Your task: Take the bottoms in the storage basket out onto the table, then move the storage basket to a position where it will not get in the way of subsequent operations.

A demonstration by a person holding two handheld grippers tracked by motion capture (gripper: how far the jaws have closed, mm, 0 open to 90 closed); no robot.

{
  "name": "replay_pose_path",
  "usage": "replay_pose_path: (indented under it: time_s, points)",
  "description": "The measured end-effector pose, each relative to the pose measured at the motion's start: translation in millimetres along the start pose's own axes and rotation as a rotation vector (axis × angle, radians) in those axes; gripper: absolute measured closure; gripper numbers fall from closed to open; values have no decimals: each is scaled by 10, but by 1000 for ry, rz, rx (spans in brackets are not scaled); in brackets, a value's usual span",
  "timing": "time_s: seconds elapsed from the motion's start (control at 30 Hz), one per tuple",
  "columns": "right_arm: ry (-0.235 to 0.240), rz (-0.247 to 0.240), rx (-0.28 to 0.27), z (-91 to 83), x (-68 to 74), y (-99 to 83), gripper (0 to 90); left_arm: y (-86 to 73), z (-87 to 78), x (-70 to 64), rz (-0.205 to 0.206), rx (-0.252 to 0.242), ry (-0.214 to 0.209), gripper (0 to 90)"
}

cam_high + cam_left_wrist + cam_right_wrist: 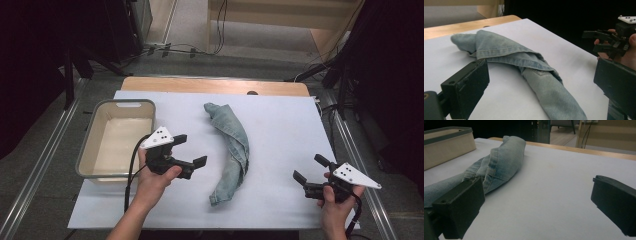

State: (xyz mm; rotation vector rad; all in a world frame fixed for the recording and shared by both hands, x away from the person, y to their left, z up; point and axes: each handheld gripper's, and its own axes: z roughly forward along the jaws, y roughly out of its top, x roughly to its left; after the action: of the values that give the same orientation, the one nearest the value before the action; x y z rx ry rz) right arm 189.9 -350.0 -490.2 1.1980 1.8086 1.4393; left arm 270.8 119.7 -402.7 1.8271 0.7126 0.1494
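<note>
Your jeans lie bunched in a long curved roll down the middle of the white sheet, so take them as your landmark. The grey bin sits to their left, well apart, with nothing visible inside it. Your left gripper hovers between the bin and the jeans, near the cloth but not touching it, jaws spread wide. Your right gripper waits on the far side of the jeans, well apart from them and level with their near end, jaws also wide and holding nothing.

The step in hand looks like the first grasp on the denim. Bring each gripper in low, along the sheet, so the lower jaw slides under the cloth instead of pushing the roll ahead of it. In the left gripper view, the stitched hem folded over the middle gives a firm edge to bite; take it there, not on the smooth rounded leg, which will likely slip. With the right, aim for the near end of the jeans. Close fully on a thick fold before you lift, and raise both ends together so the roll does not sag open.
</note>
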Motion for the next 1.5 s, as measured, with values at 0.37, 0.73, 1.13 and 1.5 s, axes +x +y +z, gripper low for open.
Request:
replay_pose_path:
  time_s: [0.37,0.73,1.13,1.5]
  points:
    - [-11,7,-23,-94,20,16,0,-211,-437,19,5,-61,37,0]
    - [4,-9,-3,-40,51,7,0,-420,-815,112,-14,-75,92,6]
    - [10,-15,0,-15,77,19,0,-693,-1189,248,-63,-117,168,86]
    - [9,-12,6,2,79,11,0,-1017,-1541,319,-133,-139,293,514]
